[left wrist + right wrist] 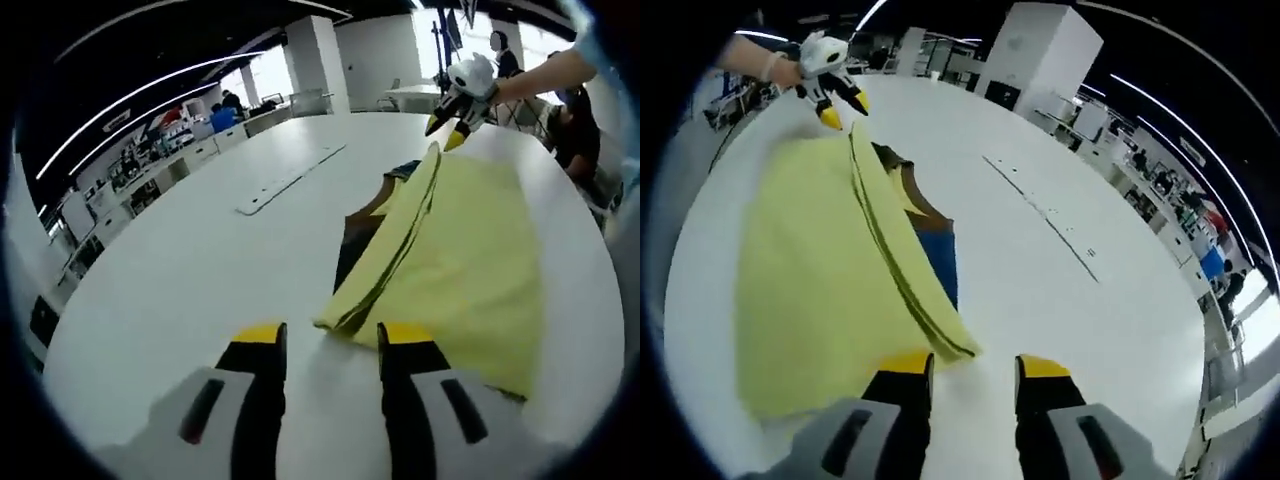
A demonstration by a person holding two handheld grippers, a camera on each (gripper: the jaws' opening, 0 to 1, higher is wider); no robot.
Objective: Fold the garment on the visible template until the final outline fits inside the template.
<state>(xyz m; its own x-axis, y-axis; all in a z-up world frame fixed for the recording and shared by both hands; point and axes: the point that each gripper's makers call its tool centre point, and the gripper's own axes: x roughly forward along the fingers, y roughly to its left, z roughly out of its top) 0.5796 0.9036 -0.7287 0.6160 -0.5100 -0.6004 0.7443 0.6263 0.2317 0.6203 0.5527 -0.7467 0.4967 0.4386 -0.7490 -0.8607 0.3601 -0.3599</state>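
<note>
A pale yellow garment [470, 260] lies folded on the white table [200, 270], its folded edge stacked in layers. From under that edge a dark blue and brown sheet [355, 250] sticks out. My left gripper [333, 335] is open, just short of the garment's near corner. At the garment's far end a hand holds my right gripper [452, 125], jaws apart. In the right gripper view the garment [820, 290] covers most of the dark blue sheet [940, 255]. My right gripper [973, 365] is open at its near corner, and the left gripper [840, 105] is at the far end.
A long white strip [290, 180] lies on the table beyond the garment; it shows as a thin line [1040, 210] in the right gripper view. A person [575, 130] sits by the table's far right edge. Desks and pillars stand behind.
</note>
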